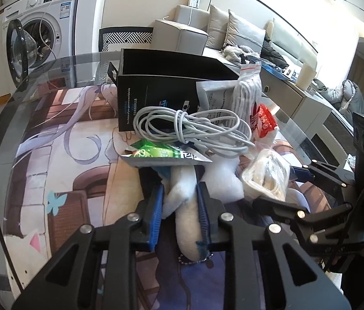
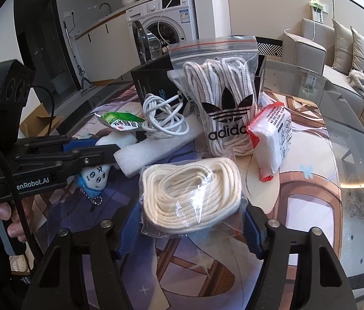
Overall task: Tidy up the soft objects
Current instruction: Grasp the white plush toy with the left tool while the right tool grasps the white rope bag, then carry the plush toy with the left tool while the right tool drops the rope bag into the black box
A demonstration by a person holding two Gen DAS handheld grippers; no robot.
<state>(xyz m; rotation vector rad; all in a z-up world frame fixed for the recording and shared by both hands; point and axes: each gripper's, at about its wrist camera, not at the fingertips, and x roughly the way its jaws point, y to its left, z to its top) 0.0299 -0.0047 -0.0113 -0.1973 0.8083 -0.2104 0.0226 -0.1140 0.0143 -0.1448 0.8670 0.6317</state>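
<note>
- Centrally on printed desk mat (image 1: pixel 60 155): heap of soft goods, backed by black cardboard box (image 1: pixel 166 87).
- Left gripper (image 1: pixel 179 214): blue ribbed pads pressed onto both flanks of plush toy (image 1: pixel 185 217); fuzzy off-white pile, sausage-like body, blue trim and ball chain at near end. Closed on plush; toy lies lengthwise between fingers, resting on mat.
- Same toy from right wrist view (image 2: pixel 94 178): stitched face, blue hood, hanging below left gripper's linkage.
- Foam block (image 2: pixel 153 151): white, granular, rectangular; just beside plush, under cable.
- White cable (image 1: pixel 189 129): smooth, round-section, loosely coiled and knotted on top of heap.
- Green foil sachet (image 1: pixel 156 152): glossy, flat, touching cable coil.
- Right gripper (image 2: pixel 192 227): fingers spread wide, blue pads either side of bagged cream cord (image 2: pixel 191 196); contact with bag cannot be confirmed, so grip undetermined. Cord braided, matte, wound in oval hank inside crinkled clear film.
- Zip bag of striped laces (image 2: pixel 220 103): upright, leaning on box, trefoil logo printed in black.
- Red-and-white tissue pack (image 2: pixel 272 137): pillowy, tilted, touching lace bag.
</note>
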